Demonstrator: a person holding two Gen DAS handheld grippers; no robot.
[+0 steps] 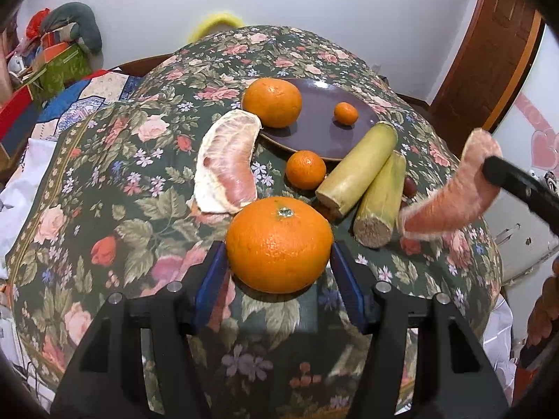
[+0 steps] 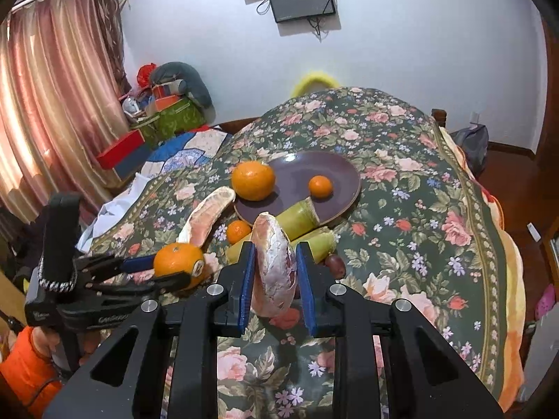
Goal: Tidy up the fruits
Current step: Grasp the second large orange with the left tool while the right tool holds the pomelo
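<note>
A purple plate [image 1: 325,139] [image 2: 297,171] on the floral cloth holds a big orange [image 1: 272,103] [image 2: 253,179] at its rim and a small tangerine [image 1: 346,113] [image 2: 320,186]. My left gripper [image 1: 277,244] [image 2: 167,269] is around a large orange [image 1: 279,244] [image 2: 178,260], pads touching its sides. My right gripper [image 2: 274,262] is shut on a pink pomelo segment [image 2: 274,265] [image 1: 457,195], held above the cloth. Another pomelo segment [image 1: 227,167] [image 2: 209,216], a tangerine [image 1: 305,169] [image 2: 238,231] and two sugarcane pieces [image 1: 360,167] [image 1: 380,202] lie before the plate.
The floral cloth [image 2: 419,209] covers a rounded table that drops off on all sides. A dark grape [image 2: 335,265] lies by the sugarcane. Boxes and cushions [image 2: 167,104] are piled at the back left beside a pink curtain [image 2: 52,104].
</note>
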